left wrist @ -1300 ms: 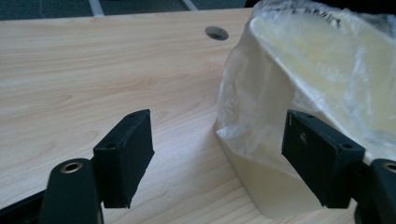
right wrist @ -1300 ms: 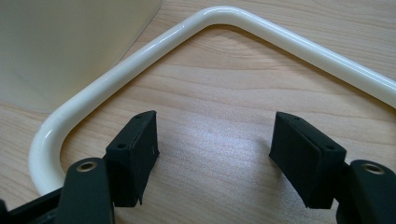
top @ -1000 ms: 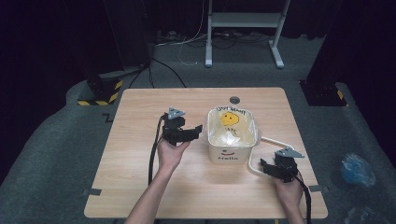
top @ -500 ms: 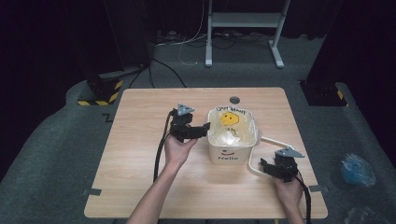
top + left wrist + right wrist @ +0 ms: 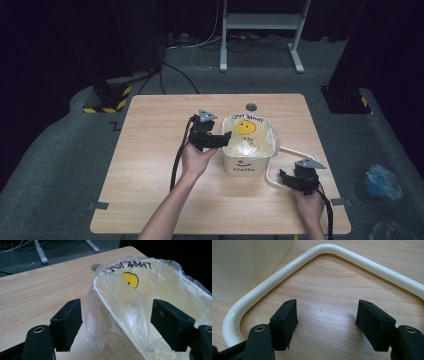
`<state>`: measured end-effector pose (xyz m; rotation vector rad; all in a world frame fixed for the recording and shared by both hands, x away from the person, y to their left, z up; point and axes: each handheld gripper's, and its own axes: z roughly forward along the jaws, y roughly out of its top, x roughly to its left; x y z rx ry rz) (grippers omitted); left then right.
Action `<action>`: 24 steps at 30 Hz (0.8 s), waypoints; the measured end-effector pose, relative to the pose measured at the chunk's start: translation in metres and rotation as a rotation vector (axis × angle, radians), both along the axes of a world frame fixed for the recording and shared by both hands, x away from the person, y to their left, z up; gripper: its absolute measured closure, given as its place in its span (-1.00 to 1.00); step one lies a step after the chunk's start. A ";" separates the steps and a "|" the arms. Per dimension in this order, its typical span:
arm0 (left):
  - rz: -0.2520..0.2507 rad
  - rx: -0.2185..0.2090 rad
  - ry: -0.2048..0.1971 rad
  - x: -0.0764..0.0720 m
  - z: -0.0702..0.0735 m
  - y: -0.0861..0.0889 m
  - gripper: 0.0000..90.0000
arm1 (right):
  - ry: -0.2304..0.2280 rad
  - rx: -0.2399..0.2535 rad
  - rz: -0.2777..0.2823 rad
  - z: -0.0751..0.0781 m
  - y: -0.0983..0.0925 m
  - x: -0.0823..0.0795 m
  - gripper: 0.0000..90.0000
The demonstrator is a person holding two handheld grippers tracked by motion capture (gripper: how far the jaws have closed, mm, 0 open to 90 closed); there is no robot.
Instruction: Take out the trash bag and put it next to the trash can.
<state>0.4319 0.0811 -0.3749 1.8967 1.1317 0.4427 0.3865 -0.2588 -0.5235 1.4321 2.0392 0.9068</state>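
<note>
A cream bin [image 5: 248,165] with "Hello" on its front stands right of the table's middle. It is lined with a clear plastic bag [image 5: 247,140] that carries a yellow smiley [image 5: 130,279]. My left gripper [image 5: 225,140] is open at the bin's left rim. In the left gripper view the bag-covered rim [image 5: 110,302] runs between the jaws of the left gripper [image 5: 116,325], and neither pad presses on it. The bin's cream handle [image 5: 295,149] lies flat on the table to the bin's right. My right gripper [image 5: 282,177] is open, low over the wood inside the handle's loop [image 5: 287,267].
A round hole [image 5: 251,107] sits in the tabletop behind the bin. The table's near edge is close to my right hand. On the floor are a metal stand [image 5: 260,30] behind, a striped base [image 5: 107,102] at left, and blue plastic [image 5: 380,180] at right.
My left gripper has moved right and a little up, from beside the bin to its left rim. The right gripper has stayed in place.
</note>
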 end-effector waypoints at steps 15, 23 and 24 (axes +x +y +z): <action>-0.036 0.082 0.005 0.007 -0.007 -0.019 -0.01 | -0.001 0.001 -0.005 0.000 0.000 0.000 -0.27; -0.016 0.101 0.009 0.010 -0.010 -0.022 0.19 | 0.001 0.000 -0.005 0.000 0.000 0.000 -0.29; -0.012 0.108 0.009 0.010 -0.011 -0.023 0.22 | 0.002 0.000 -0.005 0.000 0.000 0.000 -0.29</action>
